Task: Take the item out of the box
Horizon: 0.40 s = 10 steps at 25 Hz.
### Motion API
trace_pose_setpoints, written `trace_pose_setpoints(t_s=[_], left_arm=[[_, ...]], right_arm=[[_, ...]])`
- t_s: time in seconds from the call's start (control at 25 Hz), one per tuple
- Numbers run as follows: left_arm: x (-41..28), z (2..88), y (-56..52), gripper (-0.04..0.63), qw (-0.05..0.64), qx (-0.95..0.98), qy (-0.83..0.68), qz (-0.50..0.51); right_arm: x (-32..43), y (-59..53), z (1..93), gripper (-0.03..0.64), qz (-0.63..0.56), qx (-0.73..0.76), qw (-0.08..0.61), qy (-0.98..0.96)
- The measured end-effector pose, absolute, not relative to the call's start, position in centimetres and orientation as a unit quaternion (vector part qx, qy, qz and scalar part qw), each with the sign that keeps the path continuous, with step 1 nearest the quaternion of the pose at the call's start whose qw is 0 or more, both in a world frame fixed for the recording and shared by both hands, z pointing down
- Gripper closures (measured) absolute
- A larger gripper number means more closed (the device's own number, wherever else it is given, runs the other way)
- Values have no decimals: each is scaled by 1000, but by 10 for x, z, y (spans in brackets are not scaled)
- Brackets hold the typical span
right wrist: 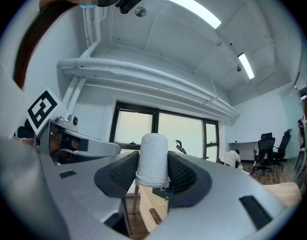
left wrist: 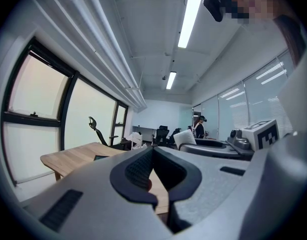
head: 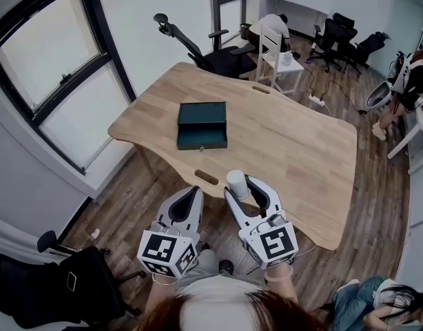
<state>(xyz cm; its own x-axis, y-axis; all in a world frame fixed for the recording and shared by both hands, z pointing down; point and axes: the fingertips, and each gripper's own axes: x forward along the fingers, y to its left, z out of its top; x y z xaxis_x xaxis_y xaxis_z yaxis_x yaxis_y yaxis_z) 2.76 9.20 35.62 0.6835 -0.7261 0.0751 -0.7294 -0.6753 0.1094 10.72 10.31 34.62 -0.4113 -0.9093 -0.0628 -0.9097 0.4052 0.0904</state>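
Right tongs gripping white roll, left tongs seemingly closed

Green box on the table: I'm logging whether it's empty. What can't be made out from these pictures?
Box inside: head view shows only its top and front.
Left gripper view: the left gripper hides all but a sliver of the box.
White roll: the right gripper's jaws cover its sides; material unclear.
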Motion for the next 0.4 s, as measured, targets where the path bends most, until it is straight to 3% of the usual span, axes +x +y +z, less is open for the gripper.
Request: trace_pose_setpoints(t_s=[0.4], left_arm=[[27,358,68,588,67,918,-390,14]], right_arm=[[103,78,343,420,63,-544,0,837]])
